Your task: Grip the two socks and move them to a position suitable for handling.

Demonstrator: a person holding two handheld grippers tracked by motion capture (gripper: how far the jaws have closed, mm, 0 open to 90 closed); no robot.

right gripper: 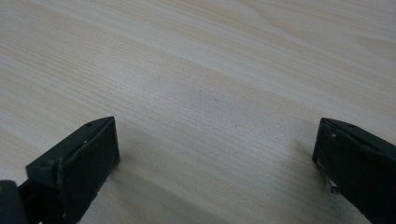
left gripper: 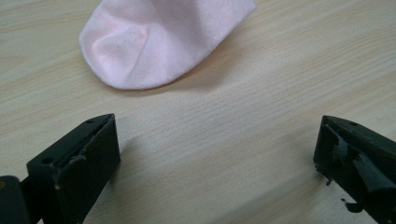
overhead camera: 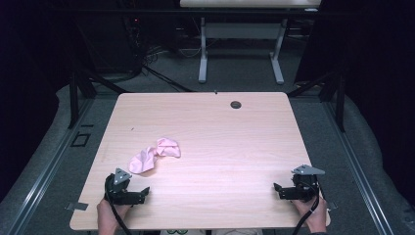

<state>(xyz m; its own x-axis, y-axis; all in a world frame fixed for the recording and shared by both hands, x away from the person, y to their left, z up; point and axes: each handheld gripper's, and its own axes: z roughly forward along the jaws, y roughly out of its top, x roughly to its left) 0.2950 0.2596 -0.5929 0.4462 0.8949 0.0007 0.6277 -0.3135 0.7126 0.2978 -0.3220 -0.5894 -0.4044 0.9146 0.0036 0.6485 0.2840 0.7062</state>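
A pink sock (overhead camera: 154,154) lies just ahead of the left claw (overhead camera: 142,192), stretching away rightward; both claws gape wide, the right claw (overhead camera: 278,190) well apart.

The table (overhead camera: 215,132) is pale wood-grain laminate, smooth with a soft matt sheen and fine streaks running along it. On it lies a pink sock (left gripper: 159,39) of fine knitted cloth, soft and matt, creased at the rounded toe. The left gripper (left gripper: 217,154) has black matt plastic jaws, their inner pads rough and torn at the edges. The right gripper (right gripper: 217,154) shows the same dull black plastic, its edges scuffed. A grey plate with a flat metal look tops each.
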